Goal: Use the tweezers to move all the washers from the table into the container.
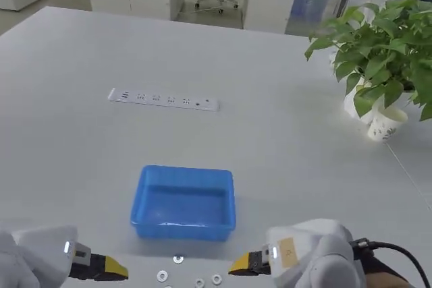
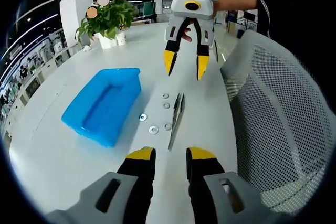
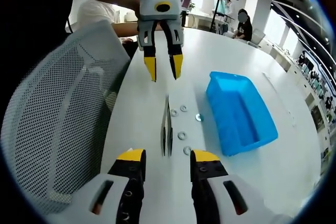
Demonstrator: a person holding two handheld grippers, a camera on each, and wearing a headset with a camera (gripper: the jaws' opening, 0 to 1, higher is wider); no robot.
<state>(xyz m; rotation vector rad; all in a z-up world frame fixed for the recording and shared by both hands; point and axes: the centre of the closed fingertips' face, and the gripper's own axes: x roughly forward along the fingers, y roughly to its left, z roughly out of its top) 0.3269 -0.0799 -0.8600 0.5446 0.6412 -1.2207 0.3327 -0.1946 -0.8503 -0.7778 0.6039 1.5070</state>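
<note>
Tweezers (image 3: pixel 166 129) lie flat between left claw (image 2: pixel 170 153) and right claw (image 3: pixel 167 155) — both spread apart, holding nothing.

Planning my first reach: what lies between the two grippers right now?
The tweezers lie on the table between the left gripper and right gripper, washers scattered beside them toward the container. Both gripper views show this.
</note>
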